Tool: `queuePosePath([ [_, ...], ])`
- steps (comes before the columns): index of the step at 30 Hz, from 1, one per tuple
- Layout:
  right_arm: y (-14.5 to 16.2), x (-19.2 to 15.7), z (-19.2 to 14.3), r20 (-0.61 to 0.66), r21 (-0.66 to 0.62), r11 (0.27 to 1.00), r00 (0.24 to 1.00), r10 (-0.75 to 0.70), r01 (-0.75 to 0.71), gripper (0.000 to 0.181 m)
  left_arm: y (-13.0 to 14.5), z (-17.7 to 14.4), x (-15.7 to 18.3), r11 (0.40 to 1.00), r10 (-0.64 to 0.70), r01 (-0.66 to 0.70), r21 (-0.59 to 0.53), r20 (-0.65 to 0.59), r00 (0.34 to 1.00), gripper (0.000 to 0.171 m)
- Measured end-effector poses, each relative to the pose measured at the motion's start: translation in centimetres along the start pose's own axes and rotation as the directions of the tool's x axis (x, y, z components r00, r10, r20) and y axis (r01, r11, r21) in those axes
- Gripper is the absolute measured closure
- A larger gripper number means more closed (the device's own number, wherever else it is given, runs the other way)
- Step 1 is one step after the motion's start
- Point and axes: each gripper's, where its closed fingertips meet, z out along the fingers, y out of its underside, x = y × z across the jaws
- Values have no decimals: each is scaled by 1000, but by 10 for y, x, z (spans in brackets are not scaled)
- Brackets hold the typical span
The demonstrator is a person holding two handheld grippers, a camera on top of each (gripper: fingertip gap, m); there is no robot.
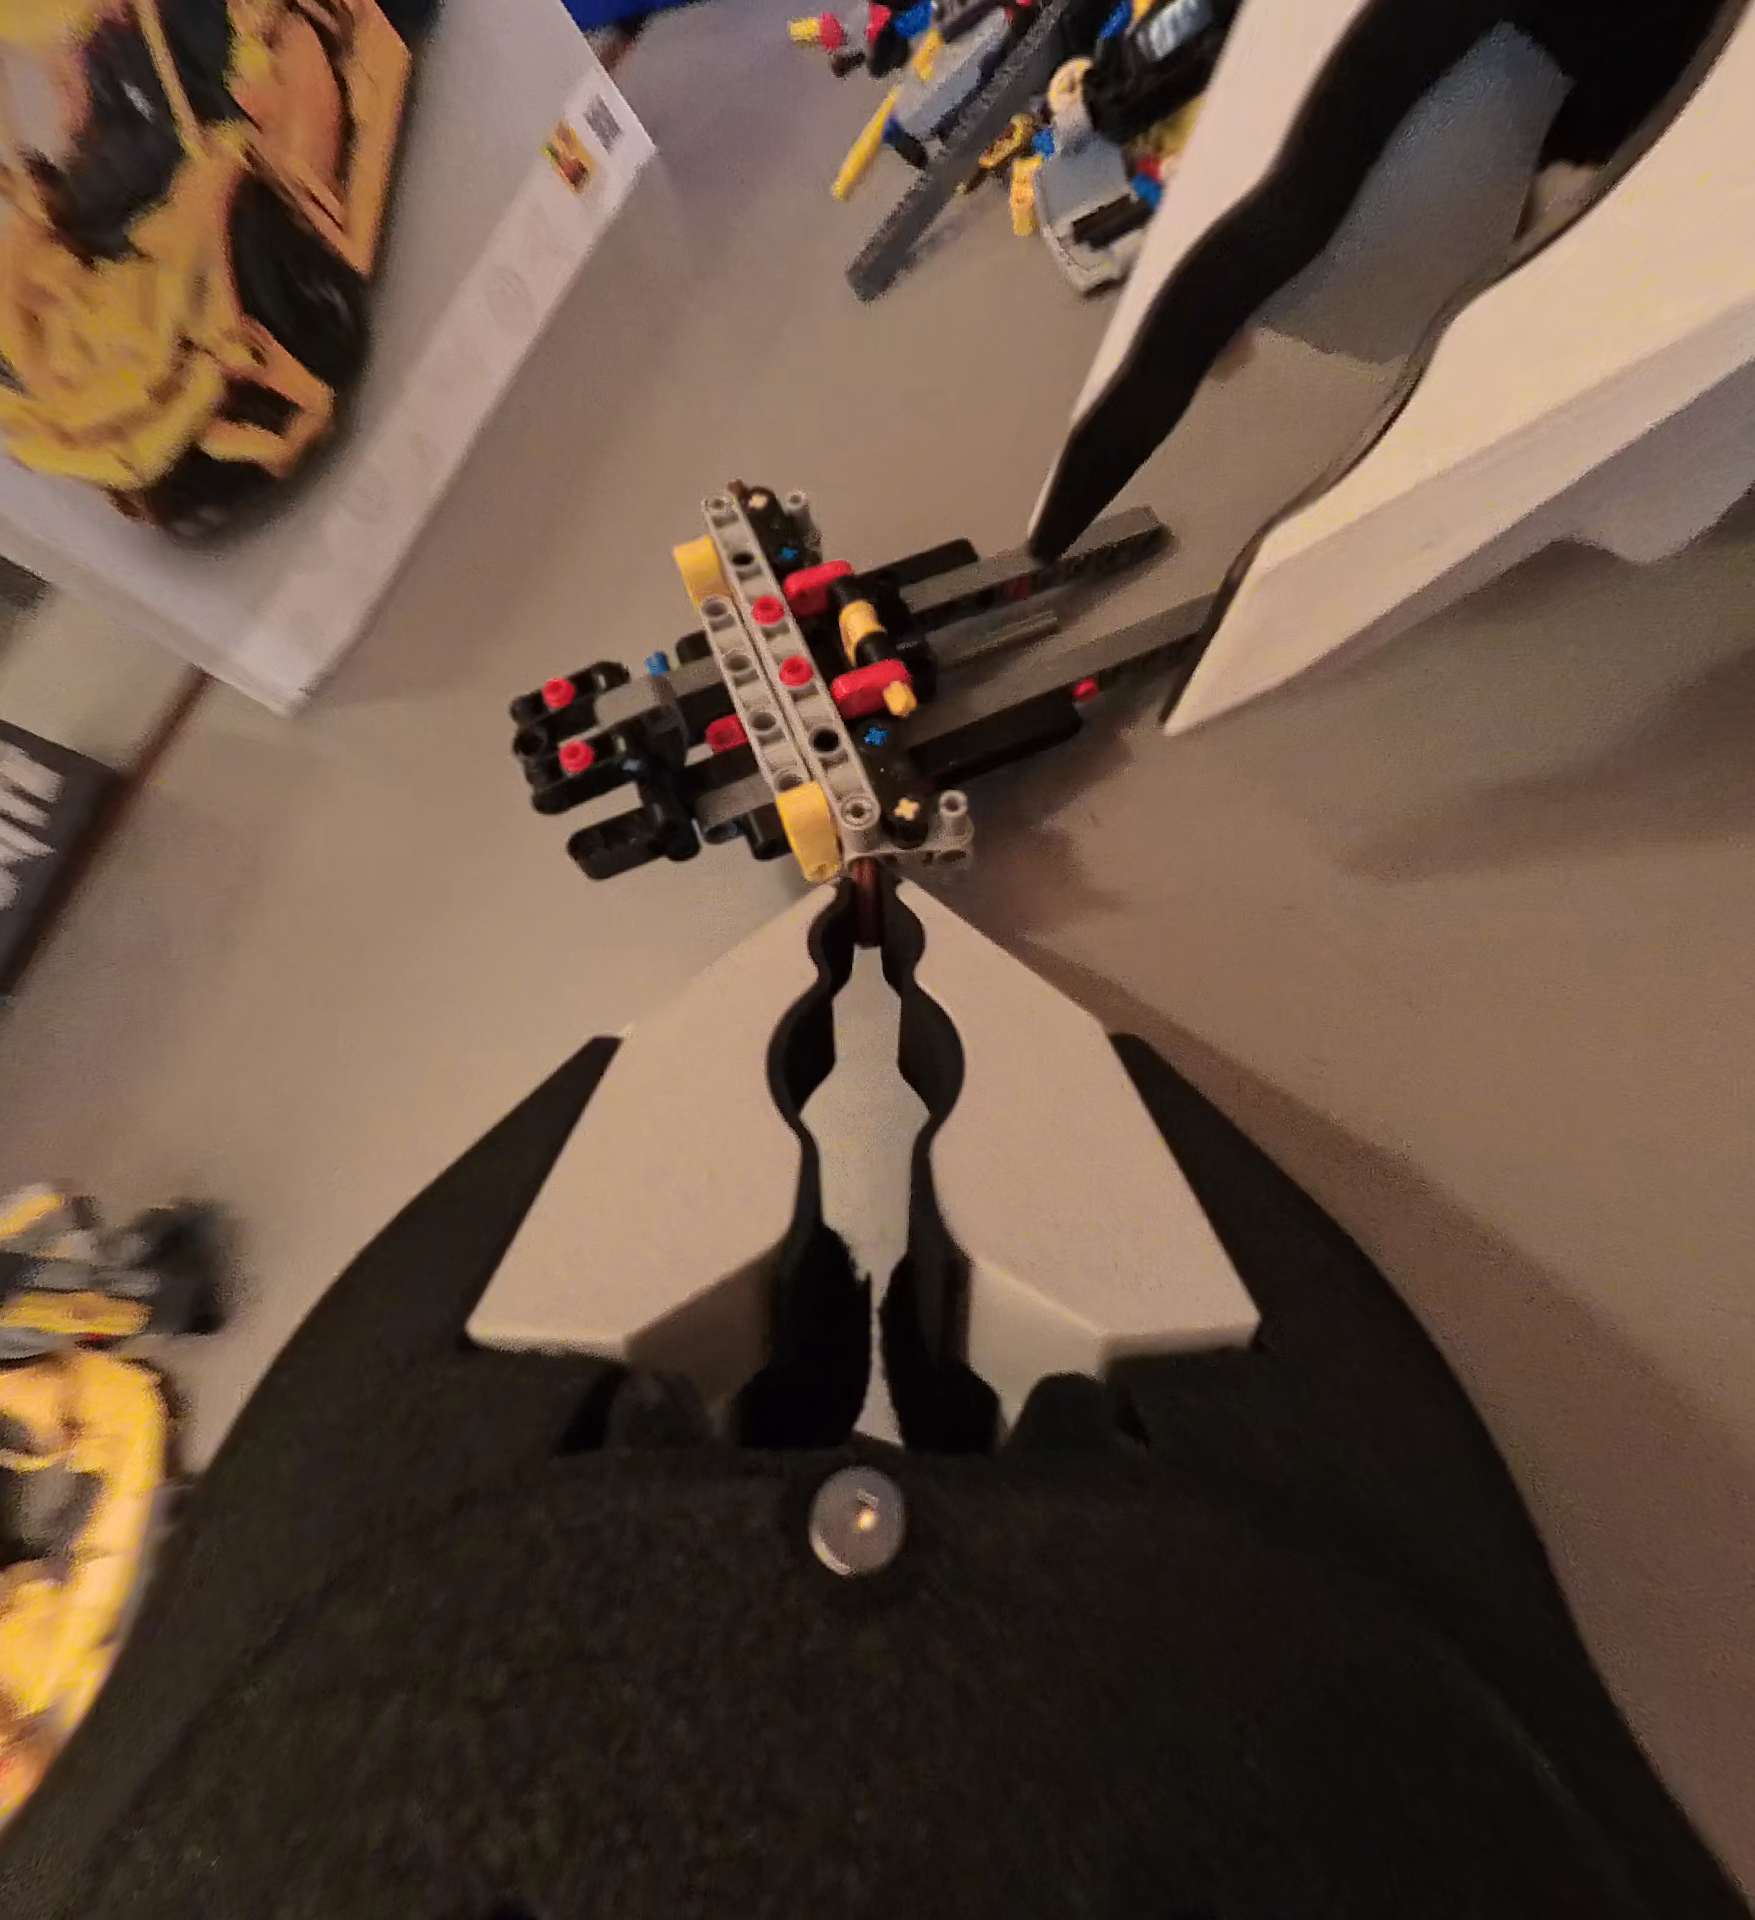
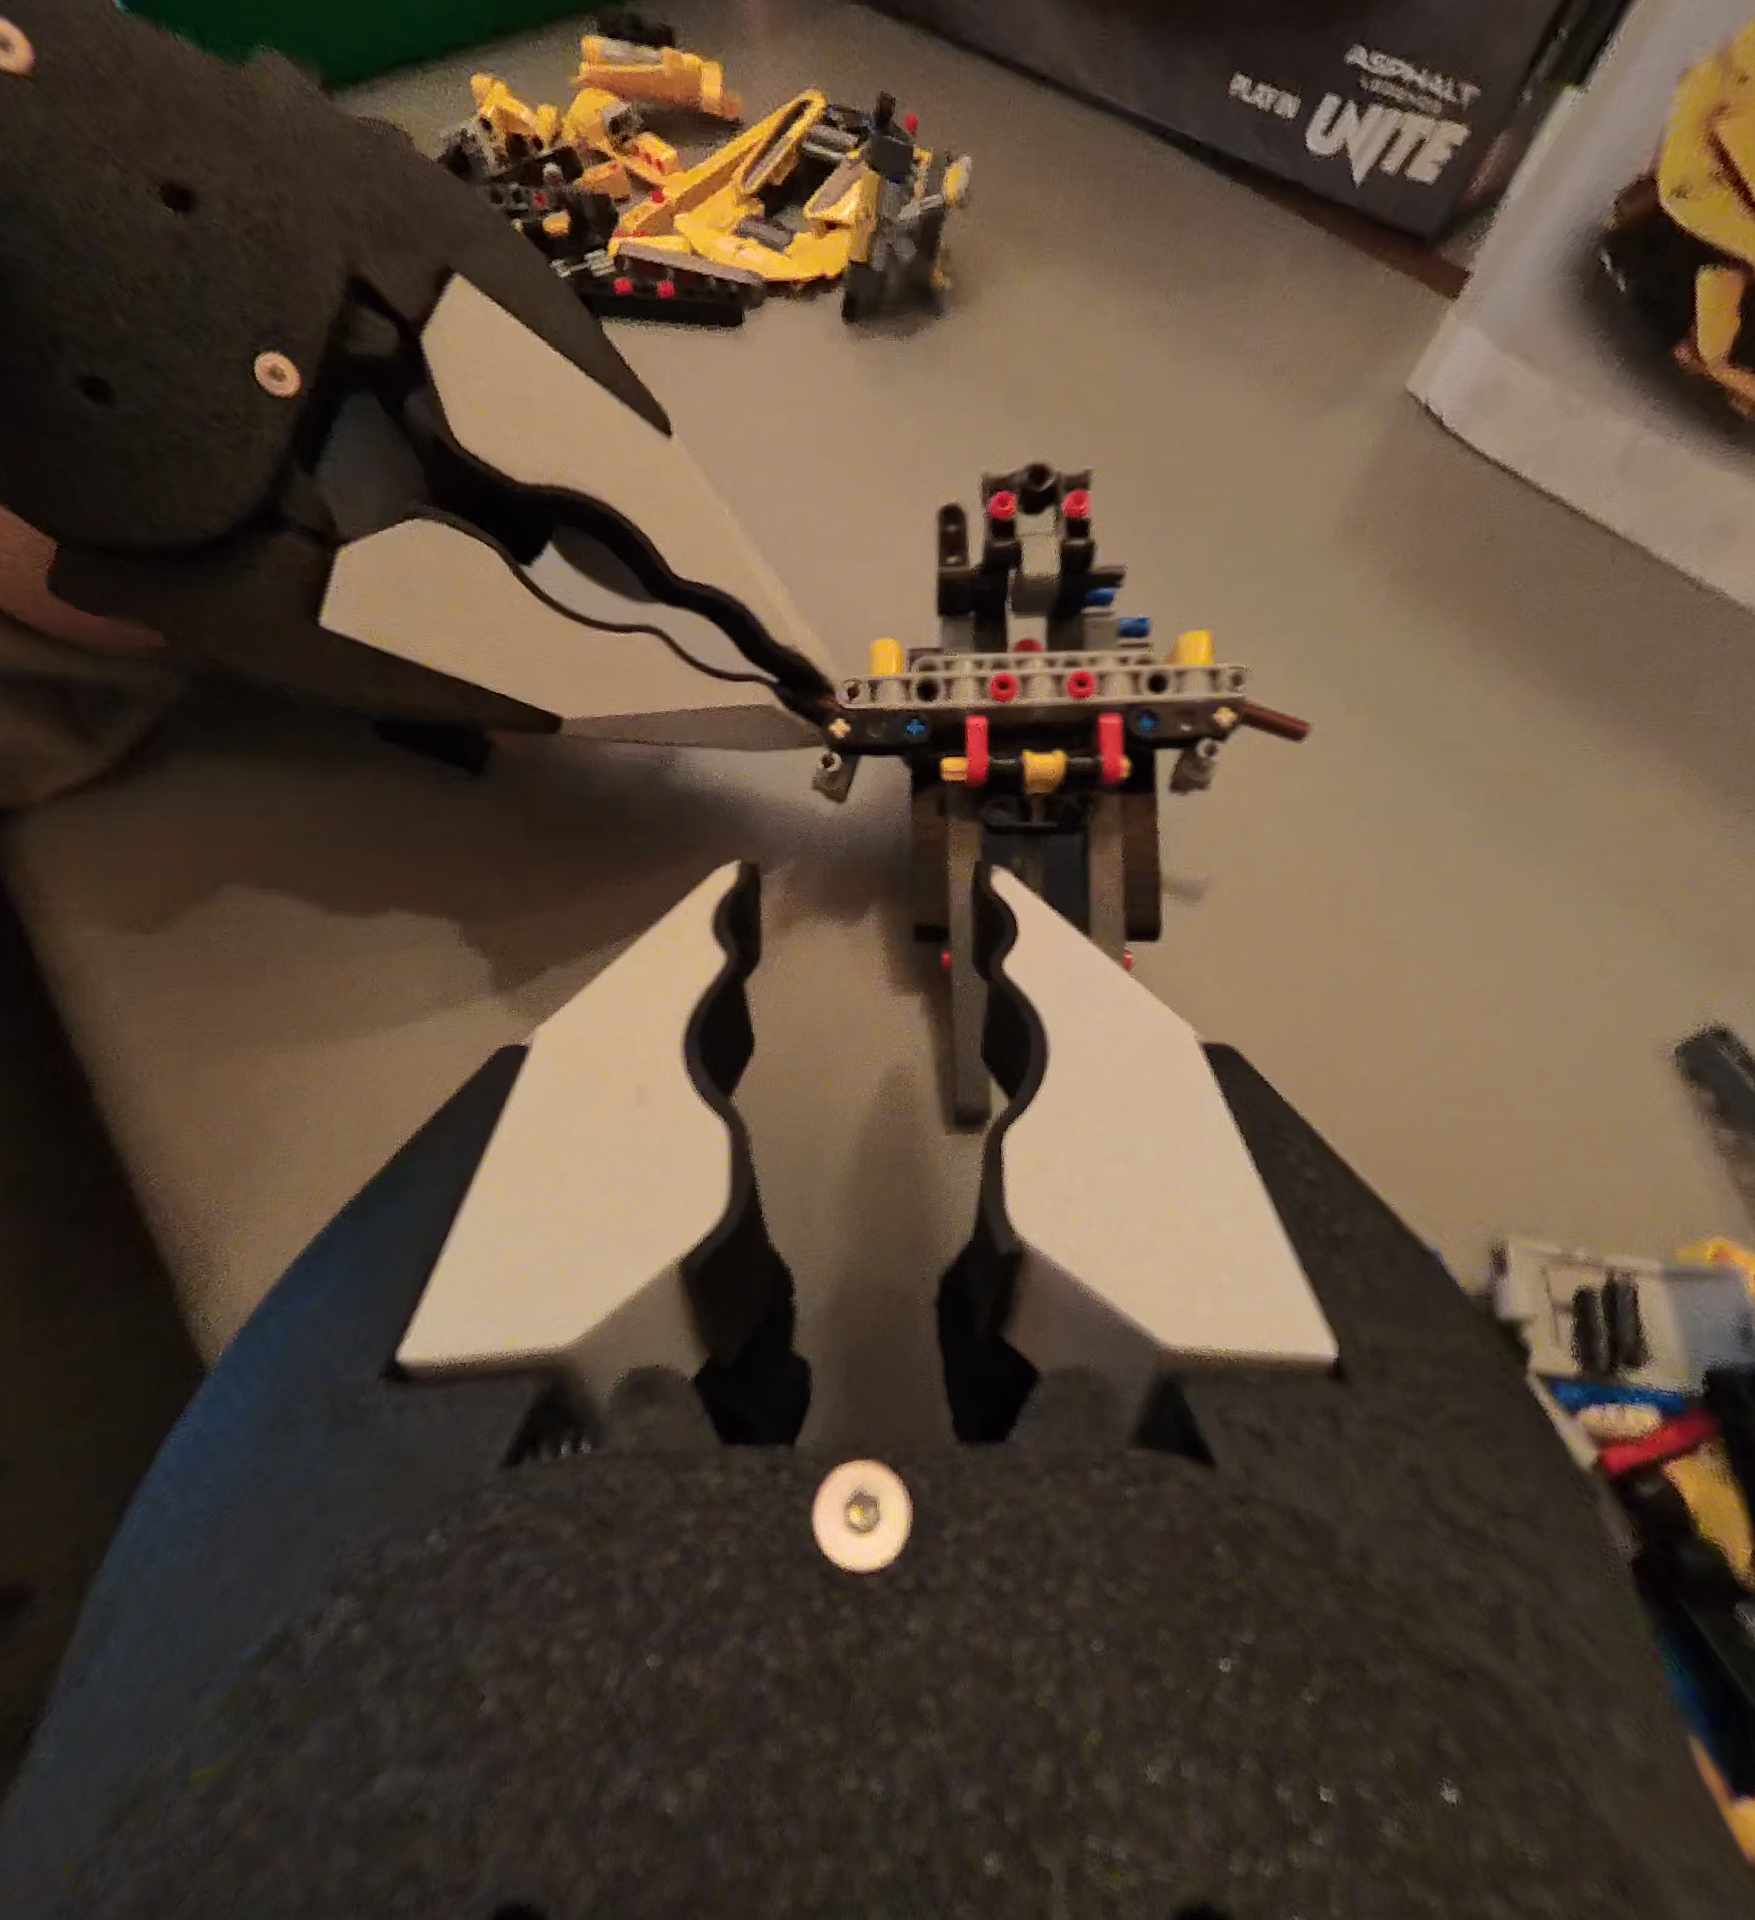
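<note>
Evidently the brick-built chassis assembly sits on the grey tabletop so both tools can work it from different sides. At one end of its light grey cross-beam, the left tongs are clenched on a brown axle (its far end pokes out the other side). Meanwhile the right tongs stand parted, one finger touching a dark grey rear beam. Loose yellow parts lie well apart.
</note>
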Motion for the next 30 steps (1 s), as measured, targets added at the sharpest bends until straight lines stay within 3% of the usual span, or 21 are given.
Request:
queuePosePath([
  [7, -47, -3, -18, 40, -67, 914, 917, -398, 400, 133, -26, -23, -19, 935, 310, -342, 95, 249, 917, 168],
  [9, -56, -9, -18, 22, -83, 839, 843, -538, 538, 139, -31, -27, -18, 917, 346, -383, 107, 260, 901, 168],
  [12, -57, -10, -9, -75, -122, 670, 666, -742, 733, 150, -34, -31, -10, 874, 426, -468, 132, 256, 868, 168],
  [16, -37, -11, 8, -34, -207, 561, 567, -823, 802, 137, -31, -32, -10, 824, 520, -561, 77, 289, 804, 168],
  [19, -49, -1, 11, -168, -253, 437, 406, -899, 863, 156, -30, -35, -9, 815, 535, -575, 74, 285, 795, 168],
  [21, -53, -2, 13, -205, -244, 413, 369, -906, 877, 161, -31, -39, -13, 839, 497, -537, 85, 280, 821, 168],
  [23, -59, -2, 13, -250, -207, 428, 375, -893, 880, 163, -35, -44, -19, 880, 417, -460, 123, 267, 869, 168],
  [24, -65, -1, 11, -285, -157, 468, 414, -864, 870, 163, -39, -47, -22, 892, 378, -427, 150, 270, 885, 168],
  [28, -74, -4, 5, -270, 64, 660, 649, -711, 749, 164, -48, -56, -30, 934, 200, -254, 252, 219, 955, 166],
  [30, -77, -3, 4, -275, 164, 713, 725, -631, 682, 165, -53, -59, -36, 943, 68, -121, 310, 175, 982, 165],
])
